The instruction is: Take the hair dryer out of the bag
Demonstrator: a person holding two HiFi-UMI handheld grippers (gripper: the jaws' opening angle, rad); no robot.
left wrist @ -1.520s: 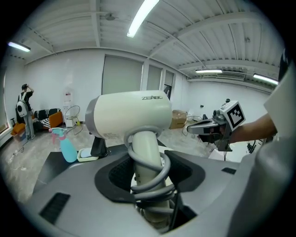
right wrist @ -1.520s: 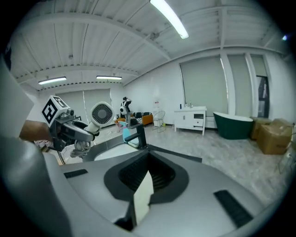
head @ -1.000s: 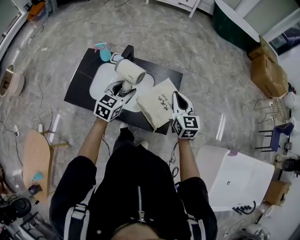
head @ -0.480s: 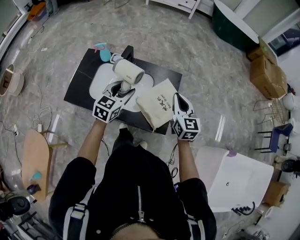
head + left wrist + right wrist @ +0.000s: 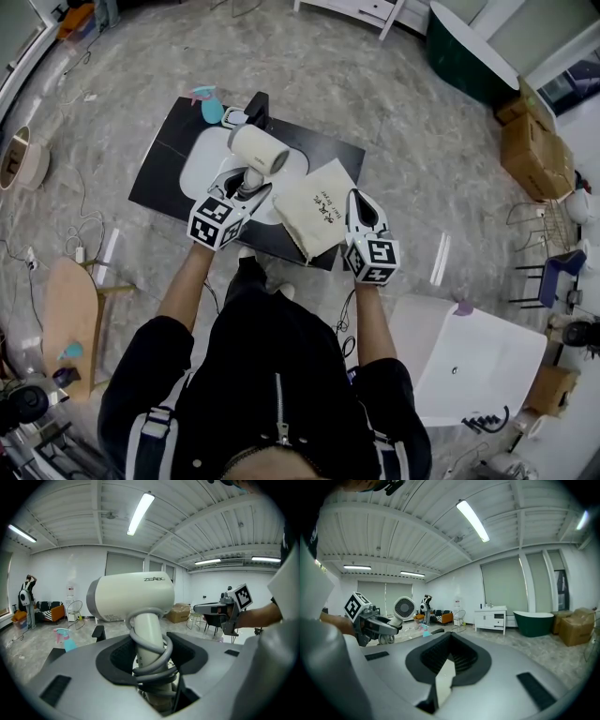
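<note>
The cream hair dryer [image 5: 260, 148] is out in the air above the low black table [image 5: 155, 183]. My left gripper [image 5: 246, 178] is shut on its handle, which has the grey cord coiled round it [image 5: 150, 660]. The dryer's barrel [image 5: 131, 597] stands upright above the jaws in the left gripper view. The beige cloth bag [image 5: 317, 208] hangs flat to the right of the dryer. My right gripper [image 5: 354, 199] is shut on the bag's edge, and a strip of its cloth [image 5: 443, 684] shows between the jaws. The dryer's rear grille [image 5: 404, 607] shows at the left of the right gripper view.
A white mat [image 5: 199, 155] lies on the black table, with a teal spray bottle [image 5: 208, 105] and a black object [image 5: 256, 105] at the far edge. A white box [image 5: 478, 356] stands to my right, a wooden stool [image 5: 70, 309] to my left. A green bathtub [image 5: 469, 47] and cardboard boxes [image 5: 534, 141] stand farther off.
</note>
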